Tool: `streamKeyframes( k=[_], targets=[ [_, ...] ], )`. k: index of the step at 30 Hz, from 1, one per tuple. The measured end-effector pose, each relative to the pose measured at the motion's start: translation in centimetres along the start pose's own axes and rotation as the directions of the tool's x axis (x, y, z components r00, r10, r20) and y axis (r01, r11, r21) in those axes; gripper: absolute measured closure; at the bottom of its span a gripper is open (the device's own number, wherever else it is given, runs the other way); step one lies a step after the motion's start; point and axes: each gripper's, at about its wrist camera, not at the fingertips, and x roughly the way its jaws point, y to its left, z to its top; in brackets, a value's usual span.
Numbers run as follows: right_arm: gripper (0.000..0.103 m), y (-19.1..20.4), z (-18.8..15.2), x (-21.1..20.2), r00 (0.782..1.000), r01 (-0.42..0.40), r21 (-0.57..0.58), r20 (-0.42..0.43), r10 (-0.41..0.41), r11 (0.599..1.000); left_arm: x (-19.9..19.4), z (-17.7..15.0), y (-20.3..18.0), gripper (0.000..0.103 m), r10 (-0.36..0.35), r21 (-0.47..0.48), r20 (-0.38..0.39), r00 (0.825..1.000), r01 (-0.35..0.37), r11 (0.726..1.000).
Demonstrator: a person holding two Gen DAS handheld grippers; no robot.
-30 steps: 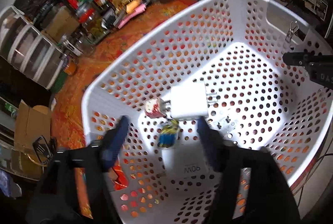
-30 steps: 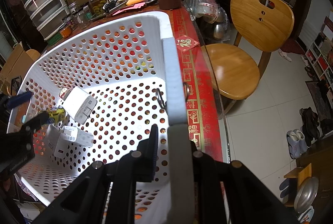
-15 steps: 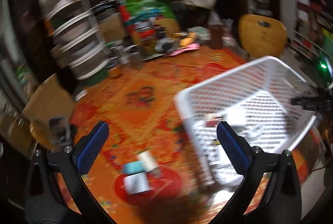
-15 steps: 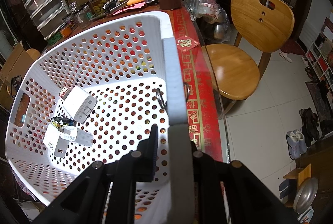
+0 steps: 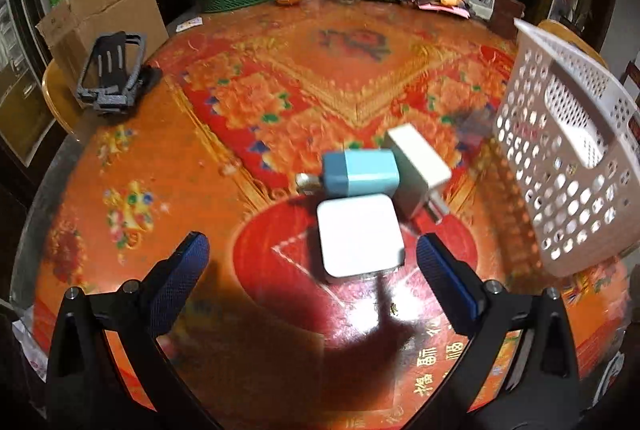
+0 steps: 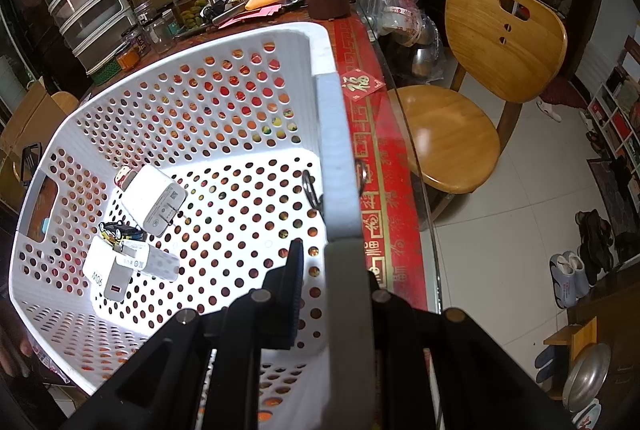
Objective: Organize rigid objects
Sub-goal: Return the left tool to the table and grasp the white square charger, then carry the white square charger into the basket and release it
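Chargers cluster on the counter (image 5: 120,190) at twelve o'clock of the wide-apart, empty left gripper (image 5: 312,262), the white charger (image 5: 360,240) nearest between its jaws, while the right gripper (image 6: 320,286) clamps the basket rim (image 6: 334,158).

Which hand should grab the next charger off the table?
Left. The left gripper is open just short of the white charger on the table, while the right gripper is clamped on the basket rim.
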Motion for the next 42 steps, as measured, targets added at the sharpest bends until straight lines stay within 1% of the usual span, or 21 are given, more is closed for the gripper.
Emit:
streamKeyframes(
  k=[3,6,8,10,11,13,15,17,18,19,20,21,22,26,29,35,39,42],
  targets=[
    [0.087,0.0,0.0,0.0,1.000,0.000,-0.001,-0.001,0.000,1.000,1.2,-0.7,-1.4,0.001,-0.011,0.013,-0.012,1.000,0.011,1.000],
    [0.087,0.0,0.0,0.0,1.000,0.000,-0.001,0.000,0.000,1.000,2.4,-0.6,-2.4,0.001,0.016,0.032,-0.011,1.000,-0.016,0.999],
    [0.087,0.0,0.0,0.0,1.000,0.001,-0.003,-0.001,-0.001,1.000,2.6,-0.5,-3.0,0.007,0.022,0.039,-0.012,1.000,-0.022,0.999],
    [0.087,0.1,-0.1,0.0,1.000,0.001,-0.004,-0.001,-0.001,1.000,3.0,-0.4,-3.2,0.018,0.016,0.035,-0.023,1.000,-0.015,0.999],
    [0.087,0.1,-0.1,0.0,1.000,0.001,-0.004,-0.001,-0.001,1.000,3.2,-0.4,-3.2,0.020,0.015,0.031,-0.028,0.999,-0.014,0.999],
    [0.087,0.1,0.0,0.0,1.000,0.001,-0.005,0.000,-0.001,1.000,3.2,-0.3,-2.9,0.030,0.011,0.024,-0.037,0.999,-0.011,1.000],
    [0.087,0.1,-0.1,0.0,1.000,0.001,-0.006,-0.001,-0.001,1.000,3.3,-0.3,-2.8,0.032,0.008,0.022,-0.038,0.999,-0.008,1.000],
    [0.087,0.1,0.0,0.0,1.000,0.001,-0.006,-0.001,-0.001,1.000,3.2,-0.3,-2.8,0.032,0.034,0.022,-0.030,0.999,-0.033,0.999],
    [0.087,0.1,0.0,0.0,1.000,0.003,-0.009,-0.003,-0.003,1.000,3.2,-0.3,-2.8,0.035,0.032,0.021,-0.027,0.999,-0.032,0.999],
    [0.087,0.2,-0.1,0.1,1.000,0.004,-0.011,-0.003,-0.004,1.000,3.2,-0.2,-2.8,0.042,0.017,0.018,-0.028,0.999,-0.017,1.000],
    [0.087,0.2,-0.1,0.1,1.000,0.004,-0.012,-0.003,-0.004,1.000,3.2,-0.2,-2.7,0.047,0.005,0.016,-0.032,0.999,-0.005,1.000],
    [0.087,0.2,-0.1,0.1,1.000,0.004,-0.011,-0.003,-0.004,1.000,3.4,-0.2,-2.8,0.058,-0.006,0.015,-0.040,0.999,0.006,1.000],
    [0.087,0.2,-0.1,0.1,1.000,0.004,-0.011,-0.003,-0.004,1.000,3.3,-0.1,-2.8,0.060,-0.009,0.013,-0.039,0.999,0.010,1.000],
    [0.087,0.2,-0.1,0.1,1.000,0.004,-0.012,-0.003,-0.004,1.000,3.2,-0.1,-2.3,0.060,-0.011,0.007,-0.050,0.999,0.011,1.000],
    [0.087,0.2,-0.1,0.1,1.000,0.005,-0.014,-0.003,-0.005,1.000,2.6,0.2,-1.0,0.060,0.012,-0.013,-0.037,0.999,-0.012,1.000],
    [0.087,0.2,-0.1,0.1,1.000,0.004,-0.016,-0.002,-0.004,1.000,0.8,1.5,2.0,0.060,0.099,-0.053,-0.001,0.995,-0.099,0.994],
    [0.087,0.3,-0.1,0.1,1.000,0.003,-0.019,-0.001,-0.003,1.000,-0.5,3.4,4.5,0.060,0.151,-0.105,0.011,0.988,-0.149,0.983],
    [0.087,0.2,-0.1,0.1,1.000,0.003,-0.020,-0.002,-0.003,1.000,-1.6,4.9,5.4,0.060,0.194,-0.119,0.026,0.981,-0.190,0.974]
  ],
)
